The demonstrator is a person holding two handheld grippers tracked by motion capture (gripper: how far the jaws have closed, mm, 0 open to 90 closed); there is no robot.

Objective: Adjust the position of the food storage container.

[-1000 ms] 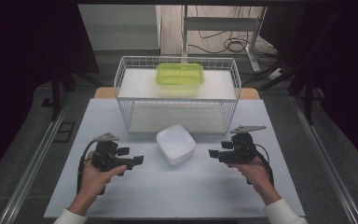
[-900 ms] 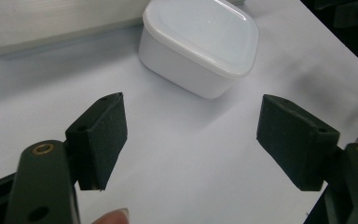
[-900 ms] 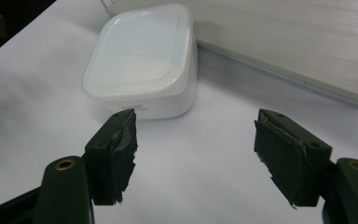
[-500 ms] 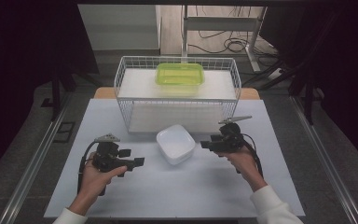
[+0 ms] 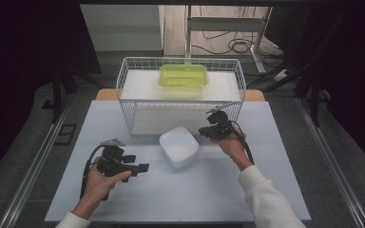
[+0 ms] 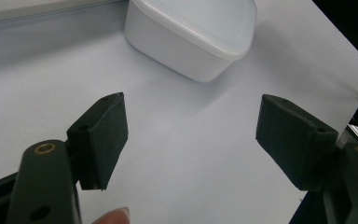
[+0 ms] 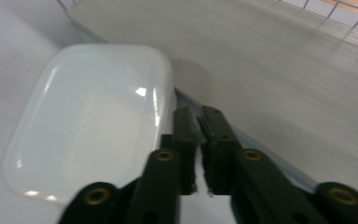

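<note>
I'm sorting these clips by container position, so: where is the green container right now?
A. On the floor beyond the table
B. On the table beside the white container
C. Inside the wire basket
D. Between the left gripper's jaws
C. In the high view the green container sits inside the wire basket, toward its far side, while the white container rests on the table in front of the basket.

Dim room around me: grey floor (image 5: 38,123), black cables (image 5: 228,45) coiled beyond, metal table legs (image 5: 261,52), dark edges.
</note>
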